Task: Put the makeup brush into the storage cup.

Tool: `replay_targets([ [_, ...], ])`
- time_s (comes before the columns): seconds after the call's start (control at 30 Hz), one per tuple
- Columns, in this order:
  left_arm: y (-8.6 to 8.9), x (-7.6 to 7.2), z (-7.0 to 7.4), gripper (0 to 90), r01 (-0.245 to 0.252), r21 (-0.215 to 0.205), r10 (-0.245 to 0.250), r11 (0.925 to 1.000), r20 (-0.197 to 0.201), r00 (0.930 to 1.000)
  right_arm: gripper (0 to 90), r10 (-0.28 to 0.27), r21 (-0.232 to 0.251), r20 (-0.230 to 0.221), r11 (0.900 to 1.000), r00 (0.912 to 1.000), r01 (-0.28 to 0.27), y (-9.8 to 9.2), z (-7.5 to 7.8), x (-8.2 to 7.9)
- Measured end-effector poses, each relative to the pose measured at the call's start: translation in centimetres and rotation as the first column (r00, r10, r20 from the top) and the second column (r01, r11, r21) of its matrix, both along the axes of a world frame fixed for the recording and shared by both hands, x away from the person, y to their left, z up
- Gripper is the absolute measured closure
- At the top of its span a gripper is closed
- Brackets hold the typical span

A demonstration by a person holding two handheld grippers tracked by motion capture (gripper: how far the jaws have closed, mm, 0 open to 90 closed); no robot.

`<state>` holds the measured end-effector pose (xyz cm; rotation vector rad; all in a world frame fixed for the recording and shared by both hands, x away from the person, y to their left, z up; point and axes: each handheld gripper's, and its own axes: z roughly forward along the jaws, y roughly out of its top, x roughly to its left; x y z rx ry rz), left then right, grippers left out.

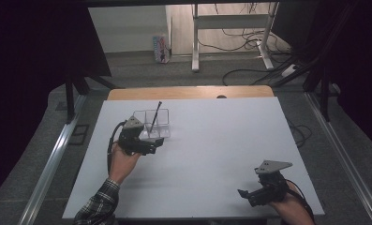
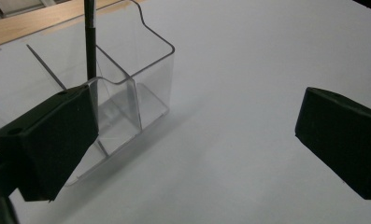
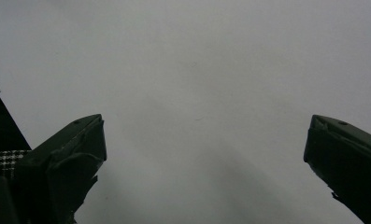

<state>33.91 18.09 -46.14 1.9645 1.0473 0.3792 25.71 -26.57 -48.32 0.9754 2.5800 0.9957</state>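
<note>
The left gripper is held out over the far left part of the table by the left hand, forearm in a plaid sleeve rising from the bottom edge; its jaws point to the right and stand wide apart, nothing between them in the left gripper view; the grey plate sits on top. The right gripper sits low at the near right corner, right hand behind it; its jaws point left, likewise spread wide with nothing gripped.
</note>
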Motion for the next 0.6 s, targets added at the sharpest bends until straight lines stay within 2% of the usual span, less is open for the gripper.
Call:
replay_targets([
  [0.23,0.4,-0.9,-0.2,0.0,-0.004,-0.005,0.004,1.0,-0.01,0.9999,0.0,-0.021,0.021,-0.001,1.0,0.9998,0.021,-0.2,0.1,0.1],
  [0.6,1.2,-2.2,-0.4,0.0,-0.025,-0.007,0.024,0.9997,-0.029,0.9993,0.0,-0.016,0.014,0.0,1.0,0.9999,0.016,-0.2,0.1,0.0],
])
